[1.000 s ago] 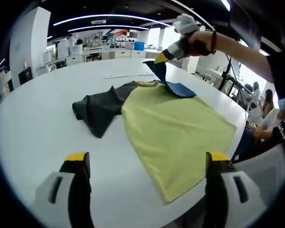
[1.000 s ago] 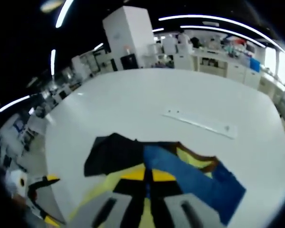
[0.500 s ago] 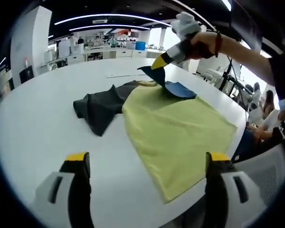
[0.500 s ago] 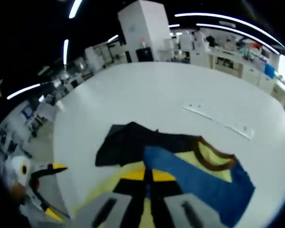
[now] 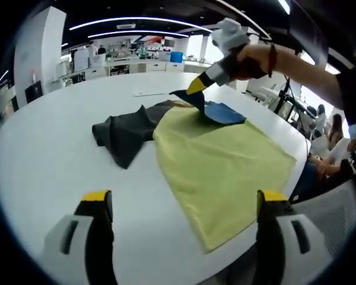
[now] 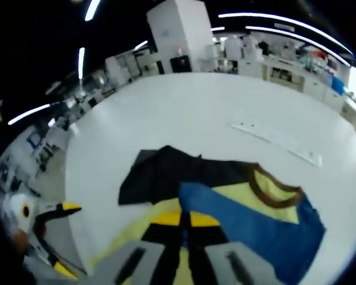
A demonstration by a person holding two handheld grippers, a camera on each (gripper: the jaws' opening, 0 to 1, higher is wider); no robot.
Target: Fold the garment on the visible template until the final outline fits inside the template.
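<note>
1. Left tool: its two yellow-tipped jaws stand wide apart over the white round table, gripping nothing.
2. Yellow cloth garment with one dark grey sleeve and one blue sleeve lies spread on the table ahead of the left tool, its body reaching back toward the tool's right jaw at the table's near edge.
3. Dark grey sleeve lies crumpled on the table, ahead and left of the left tool.
4. Right tool, seen in the left gripper view, is held by a person's hand at the far end of the garment; jaws pinched together on the blue sleeve, its edge lifted off the table.
5. Right gripper view: right tool has its yellow tips closed on the blue sleeve, which trails off to the tool's right. Brown collar lies just beyond the tips; dark grey sleeve ahead-left.
6. Thin pale strip lies on the table well beyond the garment.
7. Left tool appears at the lower left of the right gripper view, jaws apart.
</note>
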